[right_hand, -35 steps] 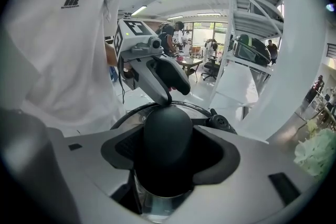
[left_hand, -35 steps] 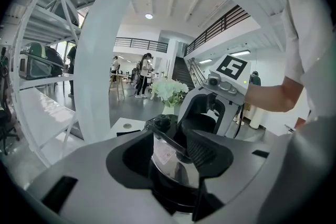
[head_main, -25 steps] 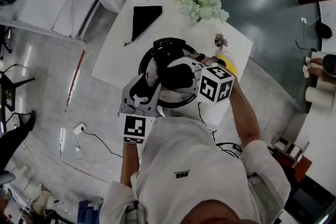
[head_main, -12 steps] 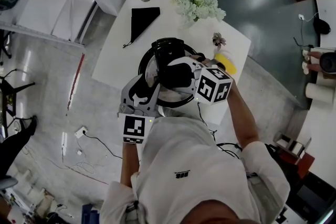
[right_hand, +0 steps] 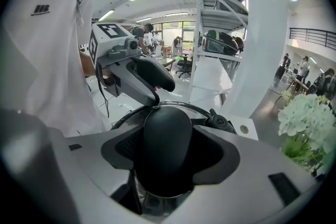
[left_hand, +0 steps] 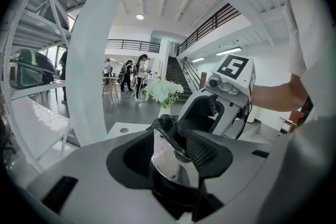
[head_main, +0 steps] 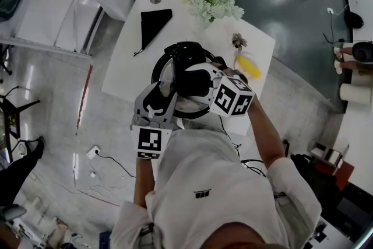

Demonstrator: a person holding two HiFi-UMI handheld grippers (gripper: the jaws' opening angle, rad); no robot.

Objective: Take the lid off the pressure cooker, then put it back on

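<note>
A: Two tongs at work, so what has each got?

B: The right tongs [right_hand: 168,145] are clamped on the black handle [right_hand: 167,128] of the lid [left_hand: 169,157], one pad on each side of it. The left tongs [left_hand: 176,148] are closed on the near edge of the pressure cooker [head_main: 158,72]. Shiny lid metal shows between their pads.

A: Where does the cooker stand?

B: On the white counter [head_main: 131,61], about the middle, toward the side nearest the person. The lid sits on it. A dark rim curves round behind the handle, with a black knob [right_hand: 221,122] just beyond.

A: Anything inside it?

B: I cannot tell, because the lid covers the inside.

A: Any other containers?

B: A pale vase [left_hand: 164,110] at the far side of the counter holds white flowers [head_main: 213,0].

A: And loose things?

B: A black cloth [head_main: 154,20] lies flat toward the far left corner, well apart from the cooker. A yellow thing [head_main: 247,66] lies near the cooker on the right. I cannot make out what it is.
</note>
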